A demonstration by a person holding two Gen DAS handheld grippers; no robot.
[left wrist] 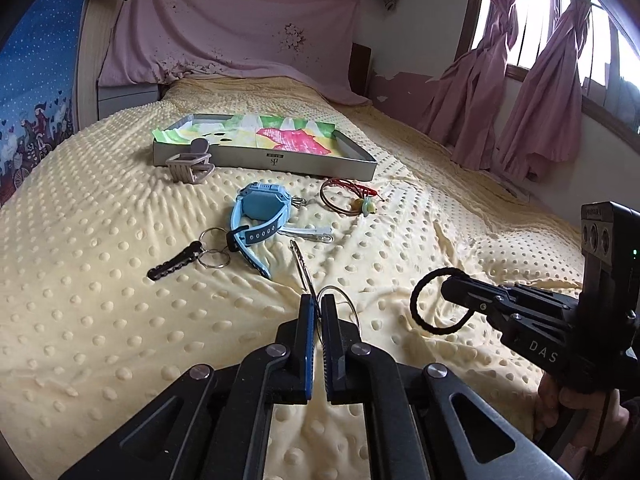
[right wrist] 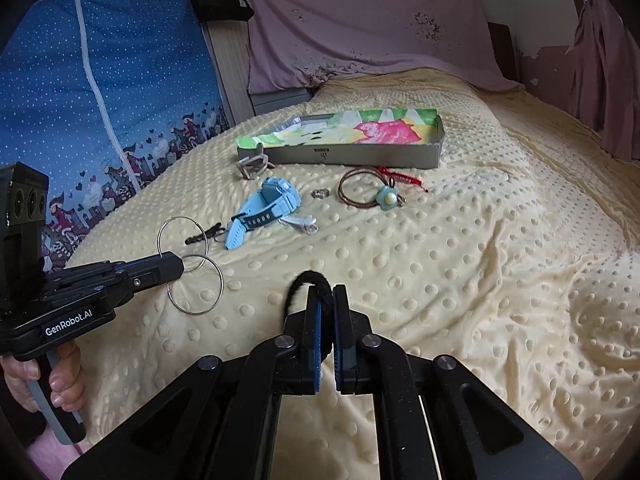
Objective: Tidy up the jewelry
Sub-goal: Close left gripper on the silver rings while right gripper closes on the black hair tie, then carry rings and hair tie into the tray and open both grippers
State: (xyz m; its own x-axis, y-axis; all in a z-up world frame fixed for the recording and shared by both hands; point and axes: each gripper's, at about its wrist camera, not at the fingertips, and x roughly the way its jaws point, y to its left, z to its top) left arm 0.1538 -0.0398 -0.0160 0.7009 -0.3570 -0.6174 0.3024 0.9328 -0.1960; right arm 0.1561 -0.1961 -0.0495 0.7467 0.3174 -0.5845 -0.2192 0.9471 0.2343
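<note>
Tray (left wrist: 296, 164) lies straight ahead at the far side, long axis left-right; my left gripper (left wrist: 317, 304) pinches wire hoops (right wrist: 195, 290), seemingly two, right gripper (right wrist: 327, 300) clamps a black hair tie (left wrist: 434, 304).

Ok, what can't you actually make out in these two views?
- Tray contents: both views, near wall and low angle hide most of the floor.
- Small metal piece beside the blue watch: too small to identify, right view.
- Black hair tie: right view, the right tongs cover its lower loop.
</note>
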